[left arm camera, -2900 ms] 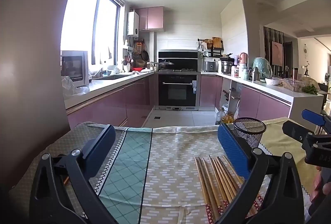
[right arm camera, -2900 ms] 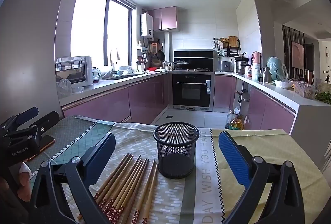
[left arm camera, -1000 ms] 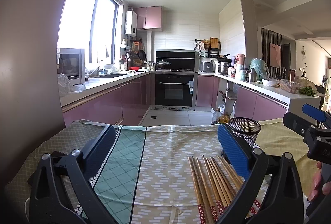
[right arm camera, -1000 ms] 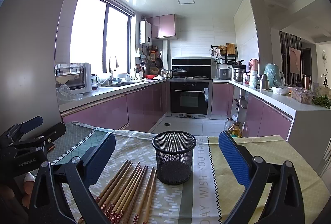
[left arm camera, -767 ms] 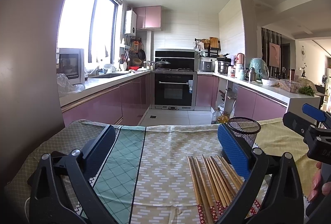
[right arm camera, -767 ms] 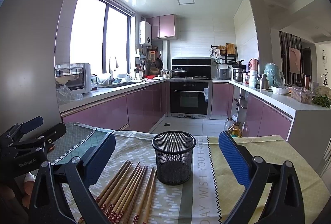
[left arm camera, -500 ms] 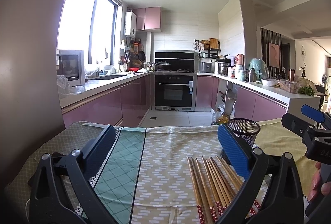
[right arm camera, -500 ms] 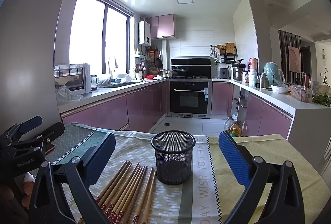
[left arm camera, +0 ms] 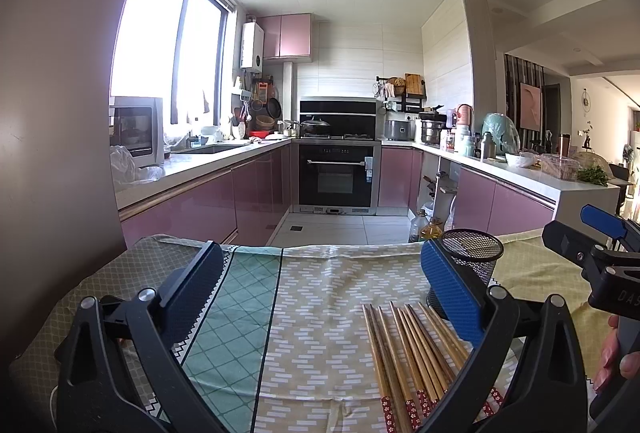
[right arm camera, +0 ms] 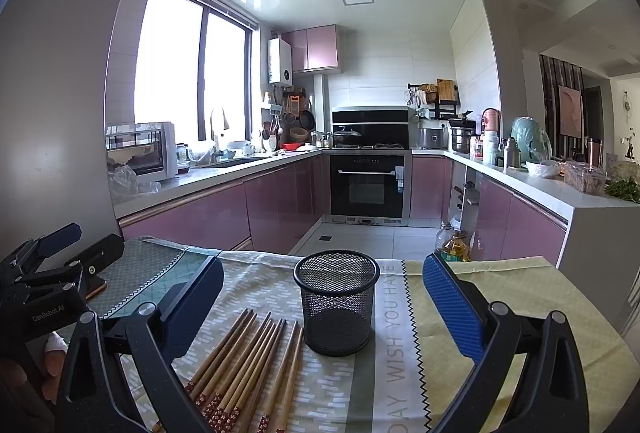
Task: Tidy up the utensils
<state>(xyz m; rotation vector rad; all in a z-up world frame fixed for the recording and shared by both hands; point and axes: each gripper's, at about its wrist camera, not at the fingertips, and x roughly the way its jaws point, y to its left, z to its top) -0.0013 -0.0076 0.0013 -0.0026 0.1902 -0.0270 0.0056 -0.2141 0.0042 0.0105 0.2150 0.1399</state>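
Kitchen with pink cabinets (right arm camera: 208, 217) along both walls, a black oven (right arm camera: 370, 185) at the far end, a bright window (right arm camera: 192, 73) on the left side, a toaster oven (right arm camera: 140, 151) on the counter under it. Near side: a table covered by a patterned cloth (right arm camera: 500, 297), green diamonds on the left part, tan dashes in the middle, plain yellow on the right, with a printed line of letters running away from the camera. Black mesh cup (right arm camera: 336, 303) stands upright on the cloth, nothing visible inside. Wooden chopsticks (right arm camera: 248, 361) lie flat in a loose row just left of the cup, red patterned ends toward the camera, tips pointing roughly toward the cup; the nearest one lies close beside its base, contact unclear. Right gripper (right arm camera: 320, 309) held above the cloth with both blue pads spread wide, cup and chopsticks seen between them, nothing gripped. Left gripper (left arm camera: 320, 293) likewise spread wide over the cloth's left and middle, holding nothing; in its view the chopsticks (left arm camera: 408, 353) sit toward its right finger and the cup (left arm camera: 472, 265) is partly hidden behind that finger. Each gripper shows at the edge of the other's view, with part of a hand (left arm camera: 616, 357) on the right one. Oil bottles (right arm camera: 454, 245) stand on the floor beyond the table's far edge.
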